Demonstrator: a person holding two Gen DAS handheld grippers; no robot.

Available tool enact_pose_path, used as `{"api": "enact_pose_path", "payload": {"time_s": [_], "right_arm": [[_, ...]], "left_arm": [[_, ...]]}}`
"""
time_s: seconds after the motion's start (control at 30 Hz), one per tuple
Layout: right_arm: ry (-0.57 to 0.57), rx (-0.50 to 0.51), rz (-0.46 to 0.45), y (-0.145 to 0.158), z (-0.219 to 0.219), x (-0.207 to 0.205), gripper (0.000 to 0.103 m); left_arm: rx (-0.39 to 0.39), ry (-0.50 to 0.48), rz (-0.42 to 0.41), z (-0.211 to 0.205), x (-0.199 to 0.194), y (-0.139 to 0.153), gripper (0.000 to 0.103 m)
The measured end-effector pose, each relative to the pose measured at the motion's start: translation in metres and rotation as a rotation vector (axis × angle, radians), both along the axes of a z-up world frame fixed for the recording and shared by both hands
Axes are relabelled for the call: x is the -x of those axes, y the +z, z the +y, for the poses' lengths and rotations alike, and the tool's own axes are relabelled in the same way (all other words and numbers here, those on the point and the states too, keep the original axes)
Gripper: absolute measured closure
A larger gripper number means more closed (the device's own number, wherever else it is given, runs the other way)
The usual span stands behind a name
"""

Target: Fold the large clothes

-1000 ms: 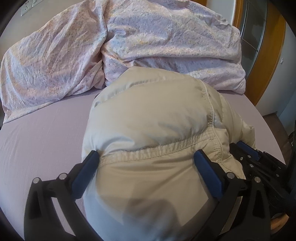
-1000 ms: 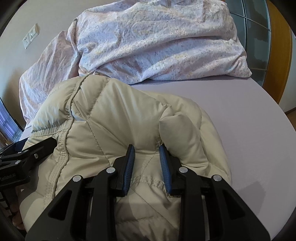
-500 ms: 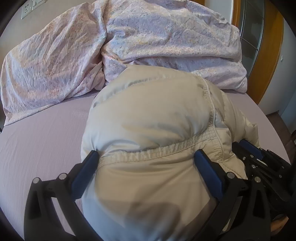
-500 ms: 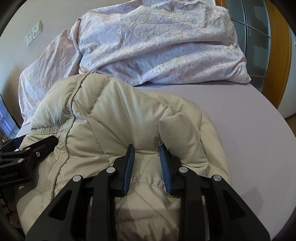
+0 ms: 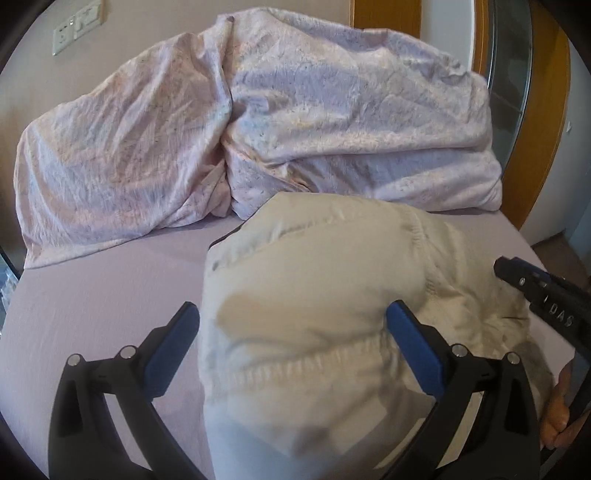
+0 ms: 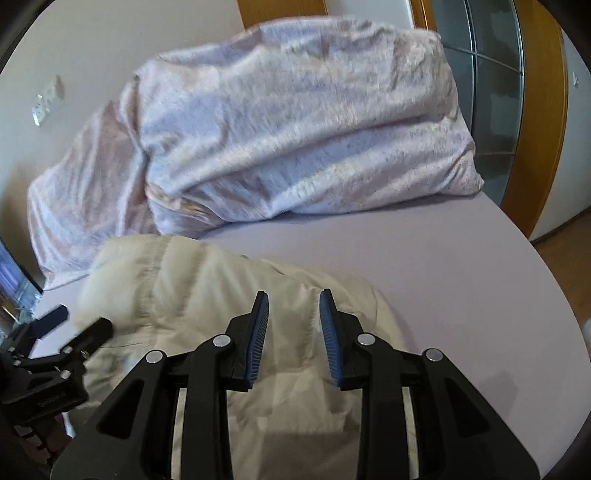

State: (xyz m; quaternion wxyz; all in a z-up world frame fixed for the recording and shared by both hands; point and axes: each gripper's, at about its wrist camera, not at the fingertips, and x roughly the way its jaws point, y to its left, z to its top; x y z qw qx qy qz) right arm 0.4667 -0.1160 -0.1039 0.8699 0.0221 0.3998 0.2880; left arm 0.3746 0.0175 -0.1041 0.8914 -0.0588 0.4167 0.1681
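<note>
Here, a beige puffer jacket (image 5: pixel 314 295) bulges between the left gripper's (image 5: pixel 291 332) wide jaws and lies under the right gripper's (image 6: pixel 291 332) narrow, seemingly empty jaws. Soft, light, probably slippery; grip the stitched hem.

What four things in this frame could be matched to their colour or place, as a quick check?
Things:
1. jacket
2. duvet
3. bed sheet
4. socket panel

Descriptions:
A. plain lilac, spread flat
B. beige and quilted, nearest the cameras
C. on the wall, upper left in the left wrist view
D. pale patterned fabric, heaped at the far side of the bed

Pairs: 1-B, 2-D, 3-A, 4-C
</note>
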Motion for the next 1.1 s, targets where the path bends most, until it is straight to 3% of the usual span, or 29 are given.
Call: {"api": "enact_pose_path", "payload": {"time_s": [0.1,0.27,1.1], "right_arm": [[-0.018,0.026,0.039,-0.024,0.002,-0.007,0.074],[-0.023,0.011,0.039,-0.038,0.001,-0.009,0.074],[-0.033,-0.015,0.003,-0.051,0.007,-0.011,0.073]], "left_arm": [[0.030,-0.008,0.004,-0.001,-0.007,-0.007,0.002],[0.044,-0.014,-0.006,-0.005,-0.008,-0.018,0.002],[0.031,0.003,-0.058,-0.003,-0.011,-0.041,0.002]]}}
